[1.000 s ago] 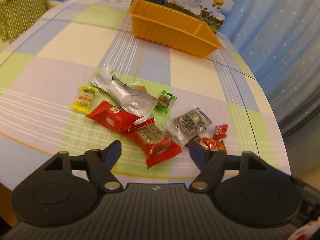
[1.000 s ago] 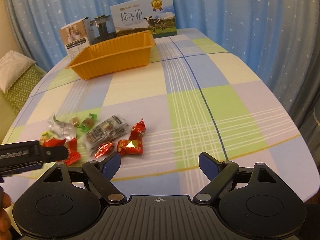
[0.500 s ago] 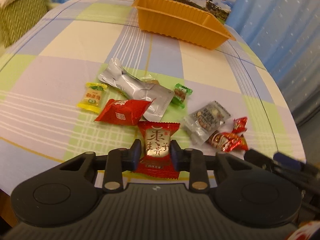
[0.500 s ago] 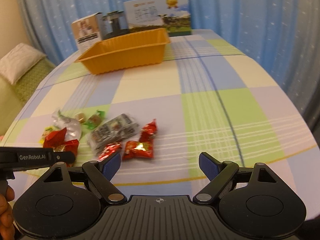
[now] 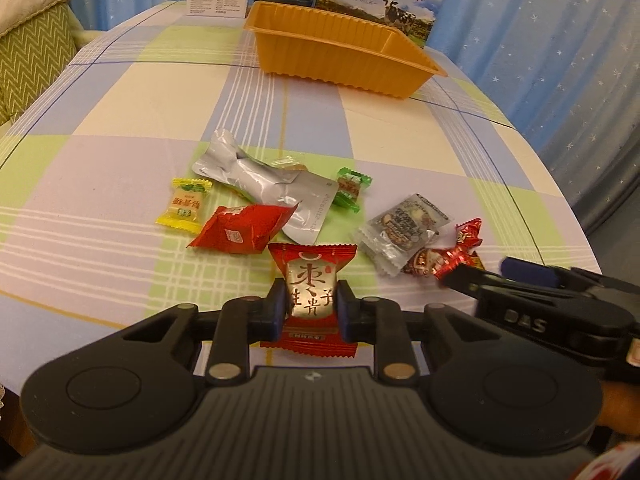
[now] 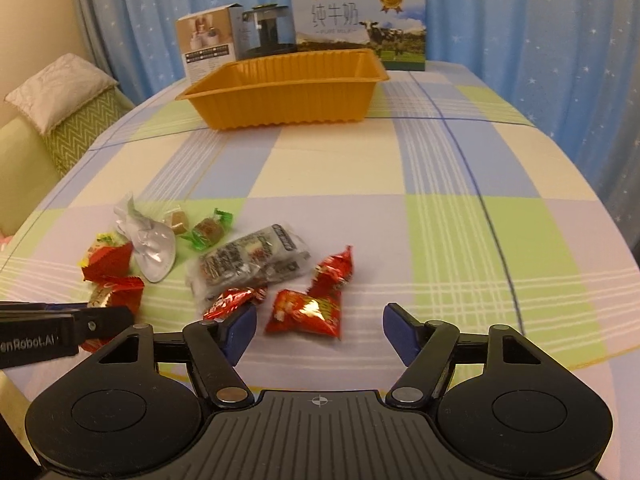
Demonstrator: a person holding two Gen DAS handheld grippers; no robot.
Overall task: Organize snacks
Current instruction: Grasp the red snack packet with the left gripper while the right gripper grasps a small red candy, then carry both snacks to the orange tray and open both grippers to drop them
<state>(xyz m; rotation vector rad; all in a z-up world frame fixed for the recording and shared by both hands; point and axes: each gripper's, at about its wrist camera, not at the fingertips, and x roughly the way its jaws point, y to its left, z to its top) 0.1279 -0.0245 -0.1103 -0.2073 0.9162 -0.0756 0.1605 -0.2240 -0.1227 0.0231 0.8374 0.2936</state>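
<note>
Snacks: loose wrapped pile on checked tablecloth [image 6: 460, 240], near front edge; orange ribbed plastic tray [image 6: 288, 92] well apart at far end.
Left gripper [image 5: 310, 312]: angled down, pads pinching red-and-gold foil candy packet [image 5: 312, 296].
Right gripper [image 6: 320, 332]: angled down, jaws closing, red foil candy [image 6: 308, 312] just ahead, untouched.
Room: bare cloth right of pile.
Hidden: packet's lower edge behind gripper body.

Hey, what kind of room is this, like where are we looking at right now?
Probably a living or dining room in a home. A table under a checked tablecloth stands before blue star-print curtains, with a cushioned green sofa beside it, and snacks plus an orange tray on top.
</note>
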